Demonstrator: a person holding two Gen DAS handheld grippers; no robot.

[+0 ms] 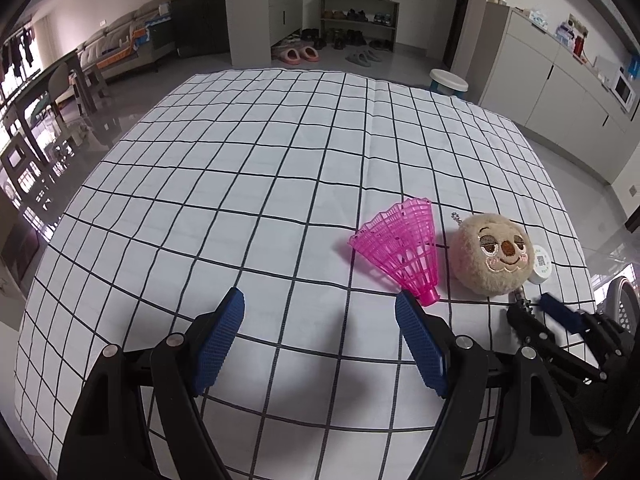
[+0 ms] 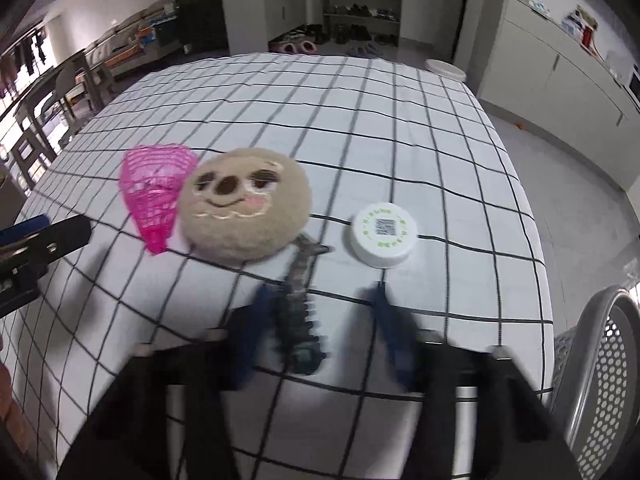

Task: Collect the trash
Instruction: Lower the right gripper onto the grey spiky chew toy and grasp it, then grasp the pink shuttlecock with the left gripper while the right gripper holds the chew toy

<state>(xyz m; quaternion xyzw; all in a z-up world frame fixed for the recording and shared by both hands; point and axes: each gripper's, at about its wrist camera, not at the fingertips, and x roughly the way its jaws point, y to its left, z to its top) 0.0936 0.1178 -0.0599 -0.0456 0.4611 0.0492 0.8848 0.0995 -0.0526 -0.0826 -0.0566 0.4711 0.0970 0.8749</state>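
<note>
Rightward, grey perforated basket (image 2: 600,392), interior unseen.

White bottle cap (image 2: 384,240) on the checked tablecloth (image 2: 400,128), top printed with a square QR code ringed by small green characters too blurred to read, no other legible text anywhere

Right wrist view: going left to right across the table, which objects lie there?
Pink shuttlecock → plush face → dark clip → white cap → grey basket at the table's right edge.
</note>
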